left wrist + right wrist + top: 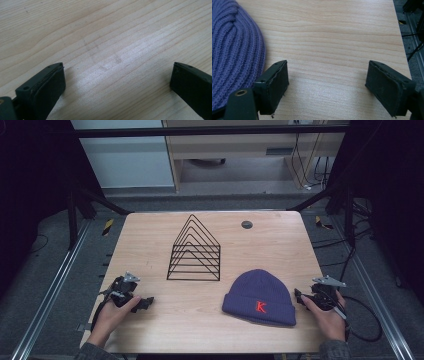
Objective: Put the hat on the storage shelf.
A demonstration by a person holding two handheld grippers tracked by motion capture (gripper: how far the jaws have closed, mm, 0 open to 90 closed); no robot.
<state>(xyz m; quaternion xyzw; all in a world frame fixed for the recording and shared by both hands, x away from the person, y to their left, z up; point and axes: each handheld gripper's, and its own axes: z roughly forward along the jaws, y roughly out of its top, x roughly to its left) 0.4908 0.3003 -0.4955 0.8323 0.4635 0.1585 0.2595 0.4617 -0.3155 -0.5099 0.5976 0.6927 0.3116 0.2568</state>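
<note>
**Both grippers open and empty, hat at your right**

Your left gripper (117, 82) has its jaws spread wide in the left gripper view, one pad at the lower left of the frame and the other at the lower right. Between them you see only the bare wood of the table (107, 37); the jaws hold nothing. In the high view this left gripper (142, 303) lies low at the lower left of the frame, near the front edge of the table (150, 235), and your left hand (111, 316) wraps its body from behind, with the forearm coming in from the bottom.

Your right gripper (327, 85) is also wide open and grasps nothing. In the right gripper view the blue knitted hat (234, 50) fills the left side, and its ribbed edge lies just beside the left jaw; I cannot tell if they touch. In the high view your right gripper (298, 296) sits at the lower right, just beside the hat (260, 295), with your right hand (325, 317) behind it.

The hat lies flat at the lower centre-right, a red letter K on its folded brim. The black wire rack (195, 251) stands in the middle of the frame, apart from both grippers.
</note>
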